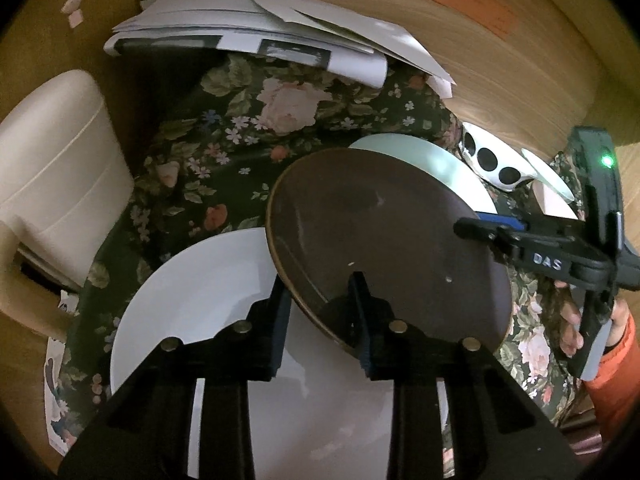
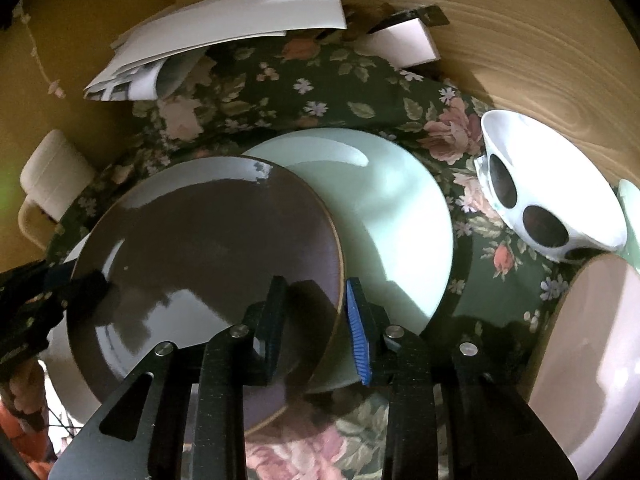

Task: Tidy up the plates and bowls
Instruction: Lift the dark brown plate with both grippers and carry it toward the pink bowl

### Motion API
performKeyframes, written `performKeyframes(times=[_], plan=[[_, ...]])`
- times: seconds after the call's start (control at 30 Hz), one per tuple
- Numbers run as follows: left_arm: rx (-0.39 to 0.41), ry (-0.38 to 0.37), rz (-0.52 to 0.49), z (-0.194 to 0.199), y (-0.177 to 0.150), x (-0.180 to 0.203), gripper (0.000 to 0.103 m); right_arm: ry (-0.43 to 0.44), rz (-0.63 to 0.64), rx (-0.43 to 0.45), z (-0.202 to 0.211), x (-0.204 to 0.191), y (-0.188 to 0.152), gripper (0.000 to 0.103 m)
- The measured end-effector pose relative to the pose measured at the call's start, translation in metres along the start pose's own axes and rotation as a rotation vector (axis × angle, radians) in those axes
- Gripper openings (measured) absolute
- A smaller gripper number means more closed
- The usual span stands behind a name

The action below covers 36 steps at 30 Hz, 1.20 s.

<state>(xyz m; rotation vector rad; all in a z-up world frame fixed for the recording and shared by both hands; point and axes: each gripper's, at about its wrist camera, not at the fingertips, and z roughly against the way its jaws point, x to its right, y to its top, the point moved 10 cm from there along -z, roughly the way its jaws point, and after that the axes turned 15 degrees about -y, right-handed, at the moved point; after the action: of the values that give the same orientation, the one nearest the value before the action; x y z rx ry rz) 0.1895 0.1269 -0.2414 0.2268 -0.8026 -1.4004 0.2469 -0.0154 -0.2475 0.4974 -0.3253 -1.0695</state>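
Note:
A brown plate [image 1: 384, 236] [image 2: 208, 256] is held in the air between both grippers. My left gripper [image 1: 320, 320] is shut on its near rim, over a large white plate [image 1: 192, 308] on the floral cloth. My right gripper [image 2: 316, 324] is shut on the opposite rim, and it shows in the left wrist view [image 1: 492, 228]. A pale green plate [image 2: 392, 216] [image 1: 432, 160] lies under the brown plate's far edge. A white bowl with dark spots [image 2: 544, 196] [image 1: 492, 160] stands to the right, tilted.
A pinkish plate [image 2: 592, 344] lies at the right edge. A stack of papers [image 1: 256, 28] [image 2: 224, 36] rests at the back. A cream chair [image 1: 52, 180] stands on the left. The wooden table [image 1: 480, 60] shows beyond the floral cloth [image 1: 224, 136].

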Motion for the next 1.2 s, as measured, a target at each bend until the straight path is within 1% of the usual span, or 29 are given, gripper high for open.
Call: performKeyframes(times=[0.13,0.27,0.47,0.53,0.63,0.87,0.97,1.2], plan=[[0.003,-0.004,0.013,0.003,-0.001,-0.007,0.03,0.019,0.015,0.01,0.006,-0.006,-0.005,0.027],[-0.008,-0.017,0.013,0.002,-0.002,-0.008,0.03,0.036,0.018,0.007,0.002,-0.013,-0.004,0.027],[-0.004,-0.019,0.002,0.002,-0.002,-0.008,0.03,0.11,-0.027,-0.035,-0.01,-0.019,0.003,0.033],[-0.004,-0.012,-0.002,0.003,-0.002,-0.007,0.03,0.109,-0.034,-0.039,-0.01,-0.021,0.005,0.033],[0.0,0.001,0.0,0.003,-0.004,-0.006,0.03,0.085,-0.023,-0.02,-0.005,-0.025,0.005,0.033],[0.01,0.004,0.02,0.007,-0.006,-0.005,0.03,0.067,-0.023,0.001,0.005,-0.021,0.0,0.031],[0.013,-0.005,0.022,0.008,-0.008,-0.002,0.03,0.054,-0.022,0.009,0.012,-0.017,-0.004,0.031],[0.02,-0.037,0.028,0.011,-0.012,0.009,0.03,0.056,-0.072,0.022,0.027,-0.005,-0.014,0.031]])
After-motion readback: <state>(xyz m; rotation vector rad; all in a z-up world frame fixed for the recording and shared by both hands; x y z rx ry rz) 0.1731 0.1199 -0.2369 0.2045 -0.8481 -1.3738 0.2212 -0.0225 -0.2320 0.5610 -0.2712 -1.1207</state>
